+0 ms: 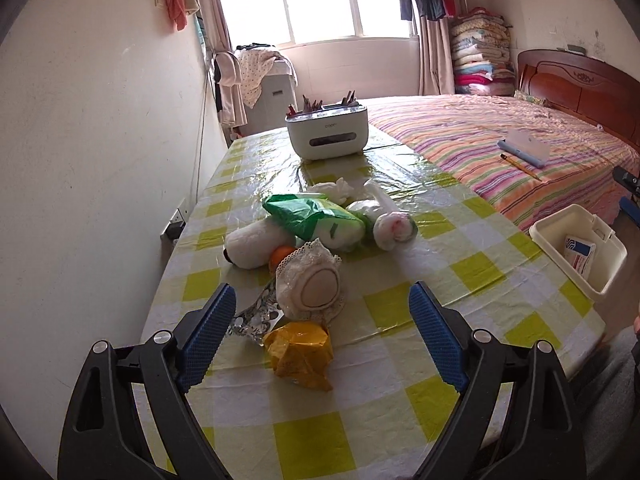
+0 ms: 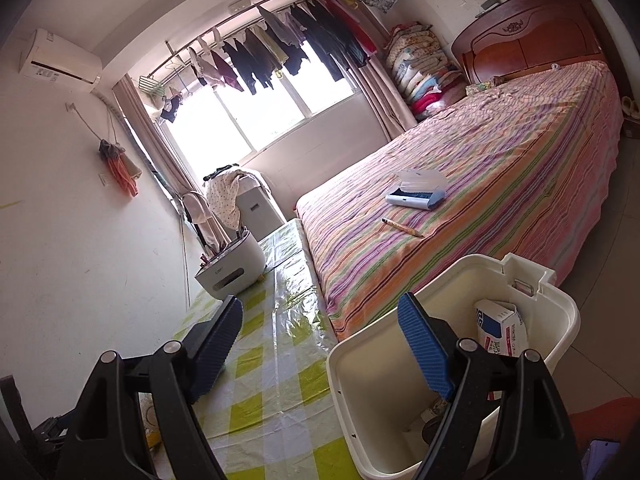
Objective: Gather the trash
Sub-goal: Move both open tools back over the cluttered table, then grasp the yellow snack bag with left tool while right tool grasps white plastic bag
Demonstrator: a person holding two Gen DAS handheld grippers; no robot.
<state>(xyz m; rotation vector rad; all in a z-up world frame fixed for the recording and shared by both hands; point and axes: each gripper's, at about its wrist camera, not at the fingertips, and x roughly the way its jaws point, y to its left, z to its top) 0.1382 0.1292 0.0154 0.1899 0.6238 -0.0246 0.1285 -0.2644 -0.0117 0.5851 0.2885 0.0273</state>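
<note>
Yellow crumpled wrapper (image 1: 299, 354) is lying low in the centre of the left wrist view, on the checked plastic tablecloth (image 1: 472, 272), and it is sitting between the spread blue pads of the left gripper (image 1: 322, 336), which is gaping wide with nothing in it. Just above the wrapper, touching or nearly touching, a lace-edged round pad (image 1: 310, 286) and a scrap of crinkled foil (image 1: 256, 318) are crowding in, and further up the frame a green plastic bag (image 1: 316, 216) and white wads of tissue (image 1: 394, 226) are making up the rest of the heap. The cream bin (image 1: 580, 252) is waiting at the right edge of that view, with a small carton (image 2: 500, 330) already inside. In the right wrist view the right gripper (image 2: 320, 344) is hanging apart too, its right-hand finger over the bin's near rim (image 2: 360, 344) and gripping nothing. The sensible way, I judge, is coming down squarely over the wrapper alone (the foil is likely to snag on the left-hand pad), closing on its bulkiest fold, and lifting clear before swinging toward the bin.
</note>
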